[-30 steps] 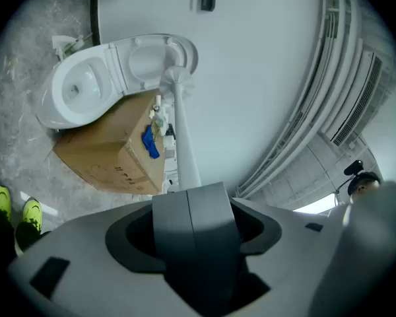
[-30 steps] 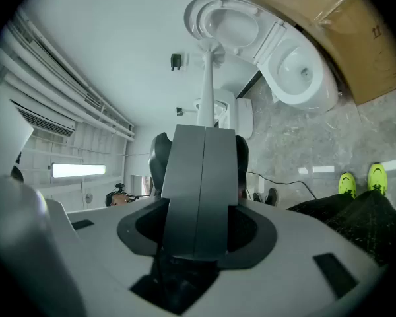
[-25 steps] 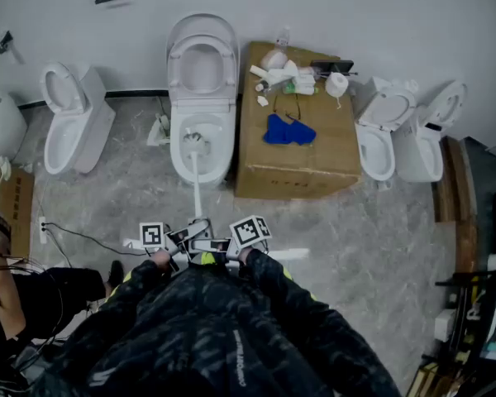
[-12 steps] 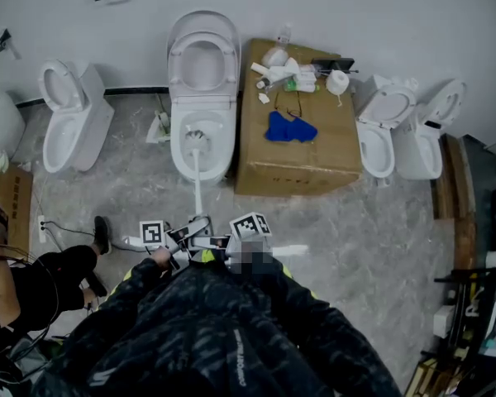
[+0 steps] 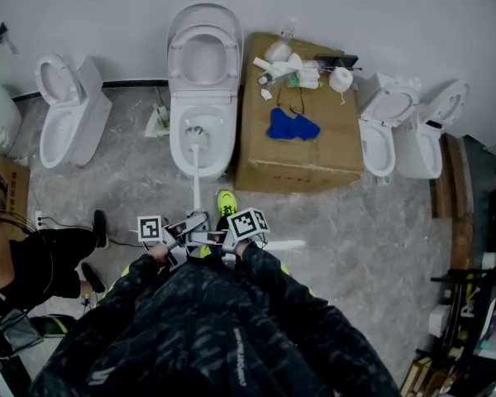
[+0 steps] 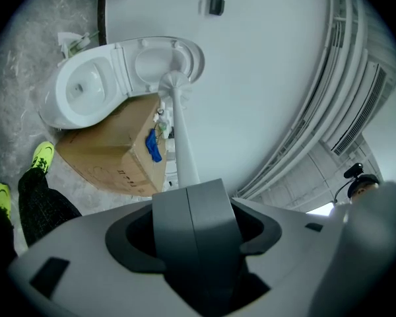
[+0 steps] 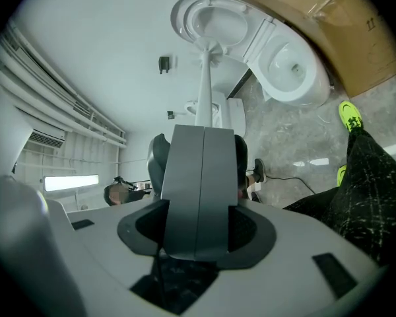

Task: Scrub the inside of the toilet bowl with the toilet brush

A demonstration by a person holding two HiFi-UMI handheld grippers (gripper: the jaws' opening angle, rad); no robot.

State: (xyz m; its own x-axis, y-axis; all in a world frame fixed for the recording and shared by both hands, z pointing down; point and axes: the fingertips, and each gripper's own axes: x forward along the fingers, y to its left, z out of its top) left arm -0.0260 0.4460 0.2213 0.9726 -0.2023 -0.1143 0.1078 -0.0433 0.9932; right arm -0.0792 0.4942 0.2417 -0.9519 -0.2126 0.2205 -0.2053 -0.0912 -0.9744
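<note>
Over the middle toilet bowl [image 5: 176, 151], the toilet brush [image 5: 196, 180] stood with its head down inside the basin. The left gripper [image 6: 188, 190] and right gripper [image 7: 203, 131] were both pinched tight on the handle's near end. Scrubbing well, I judged, called for firm grips and bristles swept round under the rim.
</note>
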